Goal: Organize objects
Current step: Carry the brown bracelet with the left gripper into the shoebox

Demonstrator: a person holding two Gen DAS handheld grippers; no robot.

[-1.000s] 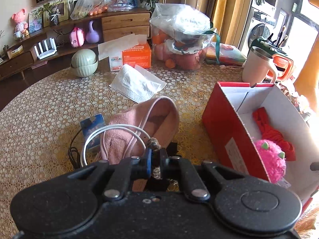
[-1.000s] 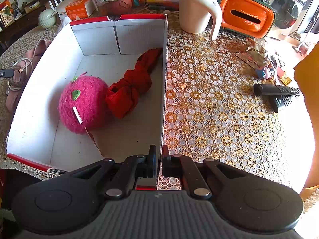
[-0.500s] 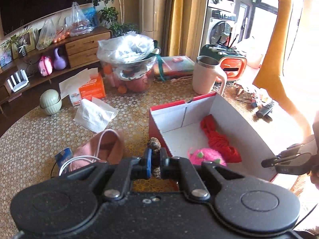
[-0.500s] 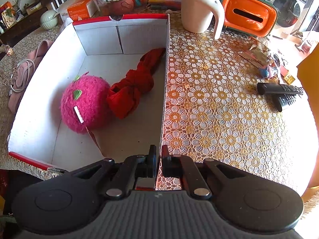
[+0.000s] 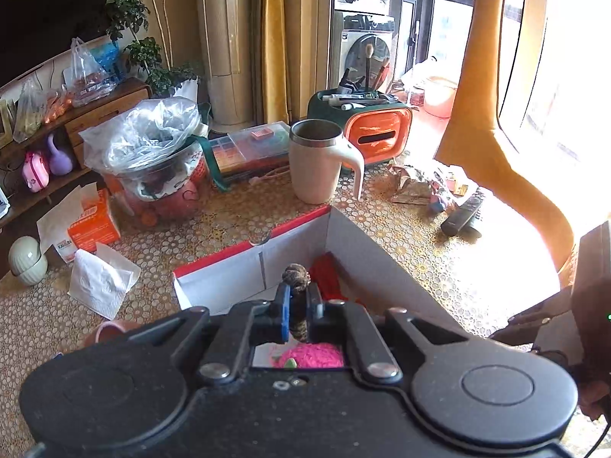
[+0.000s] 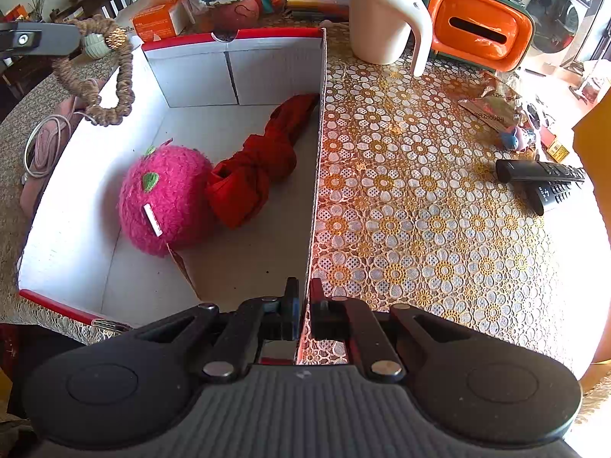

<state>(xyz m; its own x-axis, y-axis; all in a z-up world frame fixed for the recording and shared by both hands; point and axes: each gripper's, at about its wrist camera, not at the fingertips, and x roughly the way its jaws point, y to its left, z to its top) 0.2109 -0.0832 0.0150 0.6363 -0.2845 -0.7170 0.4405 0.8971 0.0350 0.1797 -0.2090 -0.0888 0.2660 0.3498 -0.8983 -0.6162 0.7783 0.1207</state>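
From my left gripper [image 5: 294,305] camera I see only the knotted top of the brown braided loop [image 5: 294,278] pinched between its fingers, the rest hidden behind the gripper body; the right camera shows the loop [image 6: 100,84] dangling above the left wall of the red-edged box [image 6: 244,76]. A second ago that loop hung over the pink pouch [image 6: 46,141]; now it has swung across to the box. My right gripper [image 6: 301,305] is clamped on the box's right wall, unmoved, with the pink plush ball [image 6: 164,198] and red cloth [image 6: 256,171] inside.
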